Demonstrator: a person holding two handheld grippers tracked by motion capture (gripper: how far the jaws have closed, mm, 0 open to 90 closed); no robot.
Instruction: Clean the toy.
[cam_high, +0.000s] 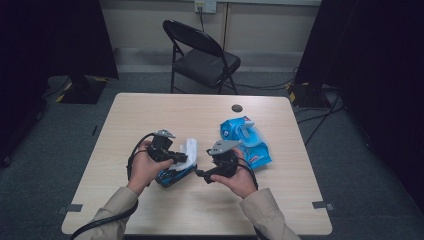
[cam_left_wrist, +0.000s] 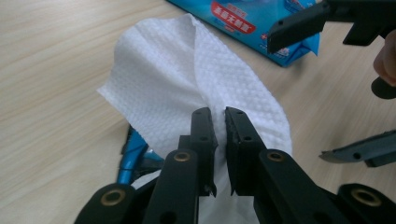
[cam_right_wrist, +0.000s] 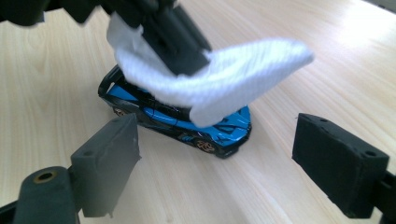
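My left gripper (cam_high: 173, 159) (cam_left_wrist: 219, 114) is shut on a white textured wipe (cam_high: 189, 149) (cam_left_wrist: 187, 70) (cam_right_wrist: 233, 79), which hangs folded over a small blue and black toy car (cam_high: 175, 176) (cam_left_wrist: 133, 151) (cam_right_wrist: 187, 126) standing on the table. In the right gripper view the left gripper (cam_right_wrist: 173, 42) comes in from the top, just above the car's roof. My right gripper (cam_high: 201, 175) (cam_right_wrist: 224, 161) is open, its jaws wide apart with nothing between them, aimed at the car's side from a short way off. Its fingers (cam_left_wrist: 299, 25) reach in at the right of the left gripper view.
A blue pack of wet wipes (cam_high: 247, 142) (cam_left_wrist: 252, 23) lies right of centre on the wooden table (cam_high: 200, 112). A small dark disc (cam_high: 237, 108) sits near the far edge. A black folding chair (cam_high: 202, 55) stands beyond the table.
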